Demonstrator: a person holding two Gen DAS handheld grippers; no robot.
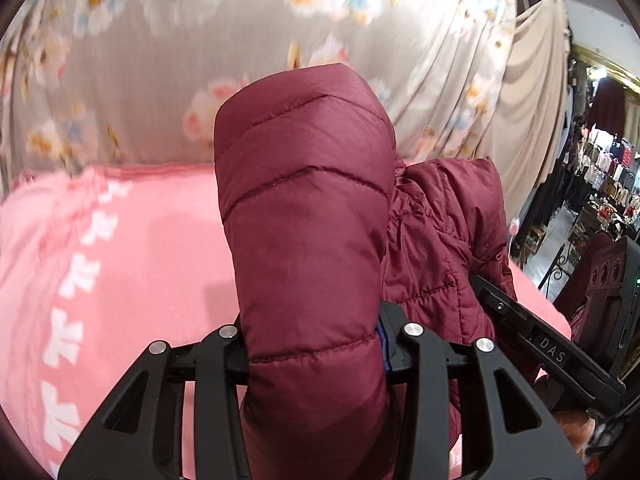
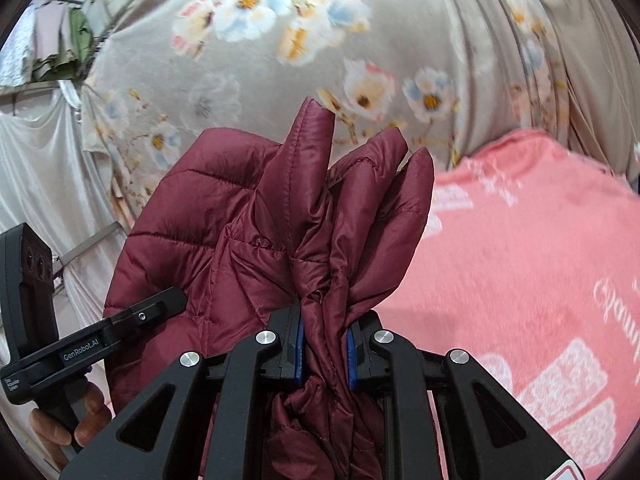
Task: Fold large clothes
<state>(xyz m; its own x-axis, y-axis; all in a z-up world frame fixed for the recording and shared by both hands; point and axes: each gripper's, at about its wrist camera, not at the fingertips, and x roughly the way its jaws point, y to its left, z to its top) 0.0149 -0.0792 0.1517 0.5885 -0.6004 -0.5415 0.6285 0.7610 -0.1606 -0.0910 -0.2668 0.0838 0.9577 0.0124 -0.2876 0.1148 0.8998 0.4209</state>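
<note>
A maroon quilted puffer jacket (image 1: pixel 304 208) is held up above a pink blanket (image 1: pixel 132 264). My left gripper (image 1: pixel 316 352) is shut on a thick padded fold of the jacket, which stands up between its fingers and hides the pads. My right gripper (image 2: pixel 324 356) is shut on a bunched edge of the same jacket (image 2: pixel 248 224), several folds fanning out above the blue pads (image 2: pixel 351 356). The right gripper also shows in the left wrist view (image 1: pixel 520 320), close on the right, and the left gripper shows in the right wrist view (image 2: pixel 132 316), on the left.
A beige floral curtain (image 1: pixel 248 48) hangs behind the pink blanket (image 2: pixel 520 264). White sheets (image 2: pixel 36 168) hang at the left. A shop aisle with hanging clothes (image 1: pixel 600 184) lies at the far right. A hand (image 2: pixel 68 424) holds the left gripper's handle.
</note>
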